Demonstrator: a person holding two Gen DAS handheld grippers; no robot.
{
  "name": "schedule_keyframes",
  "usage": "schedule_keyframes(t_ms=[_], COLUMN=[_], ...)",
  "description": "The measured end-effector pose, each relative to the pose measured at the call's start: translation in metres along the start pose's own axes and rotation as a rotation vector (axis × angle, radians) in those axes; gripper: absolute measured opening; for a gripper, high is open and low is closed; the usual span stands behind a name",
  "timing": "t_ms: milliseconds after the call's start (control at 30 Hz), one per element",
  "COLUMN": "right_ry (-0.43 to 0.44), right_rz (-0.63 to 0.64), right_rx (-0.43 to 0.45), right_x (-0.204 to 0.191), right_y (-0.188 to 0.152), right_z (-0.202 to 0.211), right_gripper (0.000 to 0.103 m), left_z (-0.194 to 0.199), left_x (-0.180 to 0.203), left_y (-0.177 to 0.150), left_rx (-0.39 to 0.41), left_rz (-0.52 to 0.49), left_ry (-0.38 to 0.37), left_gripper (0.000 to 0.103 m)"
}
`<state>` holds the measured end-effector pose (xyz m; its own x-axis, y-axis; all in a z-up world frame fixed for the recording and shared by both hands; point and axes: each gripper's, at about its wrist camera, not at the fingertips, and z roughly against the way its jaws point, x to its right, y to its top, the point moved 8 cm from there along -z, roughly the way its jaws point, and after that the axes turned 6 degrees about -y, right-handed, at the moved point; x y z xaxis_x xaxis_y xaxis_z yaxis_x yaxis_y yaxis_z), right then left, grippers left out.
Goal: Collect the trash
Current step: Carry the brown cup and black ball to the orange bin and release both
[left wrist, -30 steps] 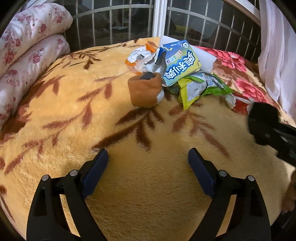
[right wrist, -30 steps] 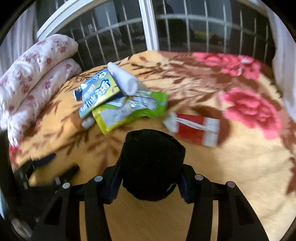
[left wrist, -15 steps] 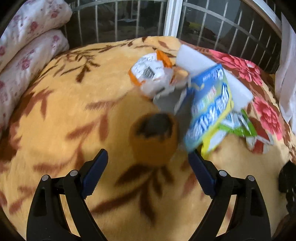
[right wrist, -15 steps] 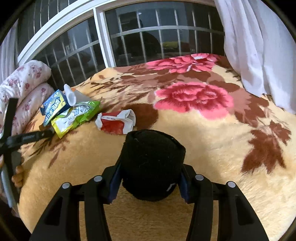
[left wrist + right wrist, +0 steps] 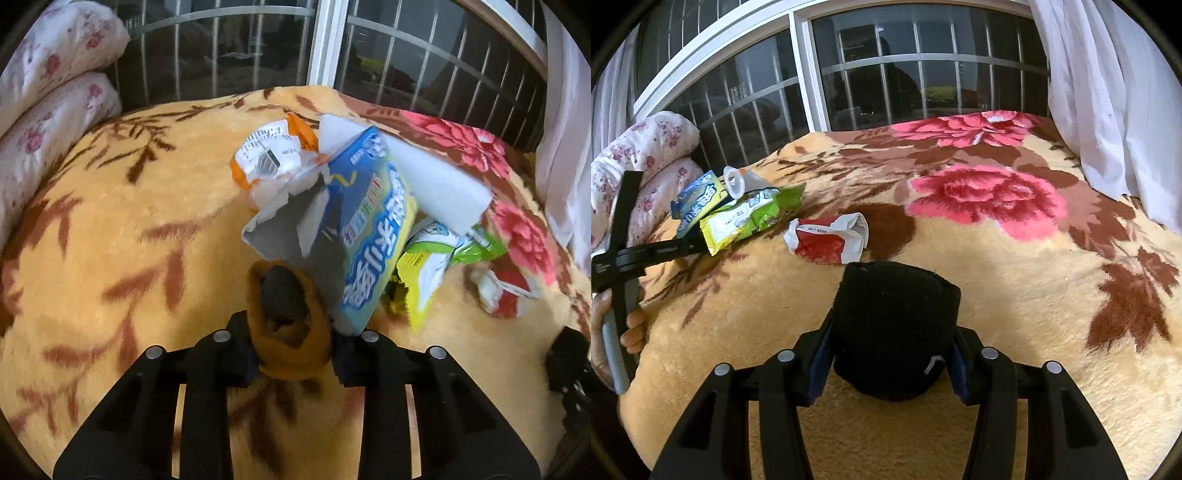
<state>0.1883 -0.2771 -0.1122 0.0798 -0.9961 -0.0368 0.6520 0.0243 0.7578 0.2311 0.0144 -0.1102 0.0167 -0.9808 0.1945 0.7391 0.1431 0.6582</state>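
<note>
I note the bed (image 5: 1015,295), under a tan blanket with brown leaves and pink flowers, fills both views. Only the right view shows its wide bare stretch toward the white curtain (image 5: 1108,92); only the left view shows the orange and white wrapper (image 5: 273,155) and white block (image 5: 436,177) at the back of the trash pile. Rolled floral bedding (image 5: 48,110) bounds the left edge, the barred window (image 5: 886,74) the far edge.

The pile lies left of centre: blue packet (image 5: 373,236), green and yellow bag (image 5: 746,218) touching it, and red and white carton (image 5: 827,240) just beside, lying apart on open blanket.

My left hand-held gripper (image 5: 291,350) is closed onto an orange sock (image 5: 291,332) with a dark lump inside; the blue packet leans against it. In the right view a hand (image 5: 628,328) grips its handle at the bed's near-left edge.

My right hand-held gripper (image 5: 890,362) is clamped on a black sock (image 5: 894,325), held over the blanket near the carton.
</note>
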Motion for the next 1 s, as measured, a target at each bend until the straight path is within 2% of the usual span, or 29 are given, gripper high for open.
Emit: schedule_keyframes(t_ms=[133,367,467,633,867,1000], right_ry=[-0.003,-0.021,-0.013,-0.014,0.109,0.182], right_rz=[0.002,0.034,0.046,0.112,0.081,0.093], right_rx=[0.007,0.057,0.082,0.176,0.124,0.082], right_x=[0.000,-0.008,-0.013,-0.023,-0.022,-0.022], right_y=[0.000,-0.002,-0.005,-0.009,-0.055,-0.087], right_z=[0.002,0.017,0.028,0.057,0.105,0.136], right_gripper=[0.052,0.052,0.052,0.052,0.052,0.052], left_z=[0.024,0.077,0.088,0.102,0.128,0.145], left_x=[0.018,0.064,0.074,0.083,0.094,0.102], left_y=[-0.033,-0.084,-0.097,-0.117,-0.151,-0.179], left_rx=[-0.054,0.008,0.022,0.027,0.026,0.009], left_rz=[-0.020,-0.149,-0.153,-0.165,-0.212,-0.250], left_ry=[0.023,0.074,0.063,0.052,0.018,-0.034], left_gripper=[0.029,0.029,0.029,0.029,0.029,0.028])
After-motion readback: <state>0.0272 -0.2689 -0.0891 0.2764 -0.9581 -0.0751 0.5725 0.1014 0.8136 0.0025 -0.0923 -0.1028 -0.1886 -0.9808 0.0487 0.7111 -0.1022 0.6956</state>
